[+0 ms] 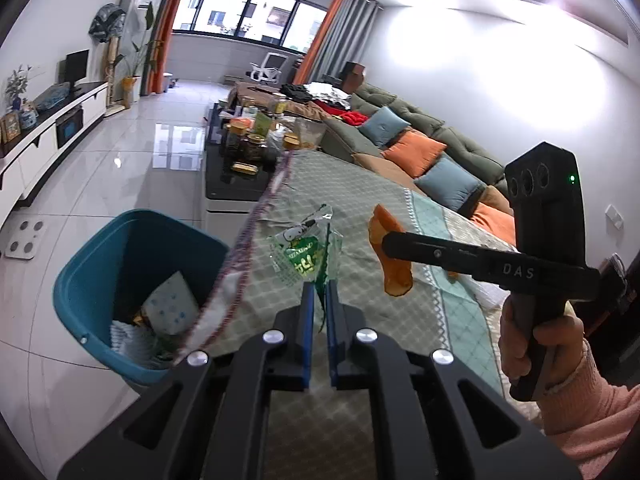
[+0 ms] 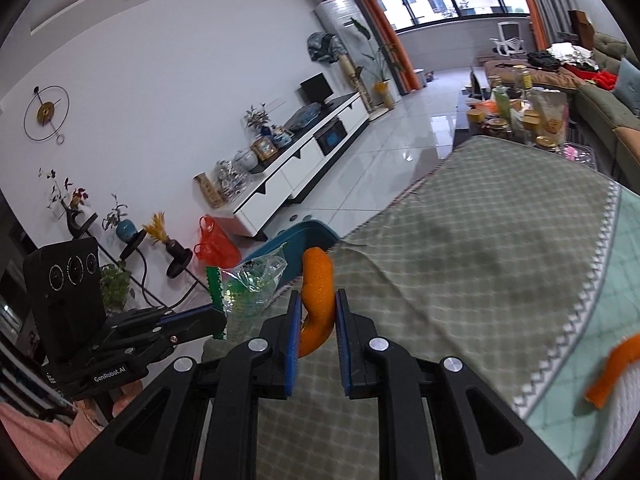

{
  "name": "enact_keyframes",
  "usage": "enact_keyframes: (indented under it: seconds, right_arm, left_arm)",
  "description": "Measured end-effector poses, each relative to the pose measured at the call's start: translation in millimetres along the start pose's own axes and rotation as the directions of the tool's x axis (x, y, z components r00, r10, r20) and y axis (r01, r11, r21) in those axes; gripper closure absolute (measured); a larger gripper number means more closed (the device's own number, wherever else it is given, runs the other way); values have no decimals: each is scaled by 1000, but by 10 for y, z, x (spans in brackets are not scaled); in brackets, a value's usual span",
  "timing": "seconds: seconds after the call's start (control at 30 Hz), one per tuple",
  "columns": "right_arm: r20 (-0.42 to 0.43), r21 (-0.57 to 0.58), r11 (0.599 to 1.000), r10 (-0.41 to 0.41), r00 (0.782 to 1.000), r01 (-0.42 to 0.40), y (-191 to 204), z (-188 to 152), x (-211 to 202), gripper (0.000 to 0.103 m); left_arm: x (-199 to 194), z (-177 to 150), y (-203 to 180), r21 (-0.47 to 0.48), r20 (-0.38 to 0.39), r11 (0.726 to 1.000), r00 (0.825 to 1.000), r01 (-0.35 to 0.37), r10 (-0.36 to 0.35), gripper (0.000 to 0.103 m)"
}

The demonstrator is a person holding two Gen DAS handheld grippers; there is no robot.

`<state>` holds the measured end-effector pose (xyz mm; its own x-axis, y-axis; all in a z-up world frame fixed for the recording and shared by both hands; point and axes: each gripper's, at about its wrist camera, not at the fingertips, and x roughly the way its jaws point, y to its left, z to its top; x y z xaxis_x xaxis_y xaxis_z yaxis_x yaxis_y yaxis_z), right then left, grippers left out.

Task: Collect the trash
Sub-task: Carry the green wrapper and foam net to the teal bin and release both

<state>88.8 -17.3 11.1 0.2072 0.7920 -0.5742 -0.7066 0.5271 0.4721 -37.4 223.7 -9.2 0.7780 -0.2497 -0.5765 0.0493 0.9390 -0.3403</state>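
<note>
wrapper: [image 1: 306,254] a crinkled clear-and-green snack wrapper, clamped by its lower edge in my left gripper [image 1: 319,300]; it hangs above the table edge, just short of the bin.
peel: [image 2: 318,292] a curl of orange peel, pinched between the blue pads of my right gripper [image 2: 318,312]; it rides on the far side of the wrapper from the bin, over the cloth.
bin: [image 1: 136,280] teal, on the floor just beside the table, mouth open, with paper and scraps already in it.
left jaws: nearly together, only thin film between them.
right jaws: closed onto the peel, kept a little apart by its thickness.
risk, wrapper: I hold only a sliver of slippery film, so it could slide out and land on the cloth [image 2: 480,240] or the floor before reaching the bin.
risk, peel: it is curved and gripped near one end, so I judge it could pivot or drop short of the bin, onto the table edge.
risk, crowding: both grippers head for one bin mouth and ride near each other; they could bump, or the fringe of the cloth hanging next to the bin could catch a piece.
risk, left behind: a second peel [image 2: 614,368] lies on the cloth well away from the bin, easy to forget.
hidden: the bin's near wall sits behind the cloth fringe; what lies deep in the bin is hard to tell.
cut off: the second peel runs off the right wrist view's edge; of the person I see only a hand [image 1: 536,332] and a pink sleeve.
</note>
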Motion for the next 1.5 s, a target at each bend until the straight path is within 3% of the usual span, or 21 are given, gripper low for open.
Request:
enact_keyframes:
  seconds: [0.6,1.5]
  right_arm:
    - [-72,-80,996,32,997,-38,373,310,636,86]
    - [-217,-98,995,-46,975,25,500,382,1554,86]
  left_arm:
    - [-79,104,497,-89,26,988,991,-125,128,95]
    - [228,32,993,-181,-66,958,975,-220,212,95]
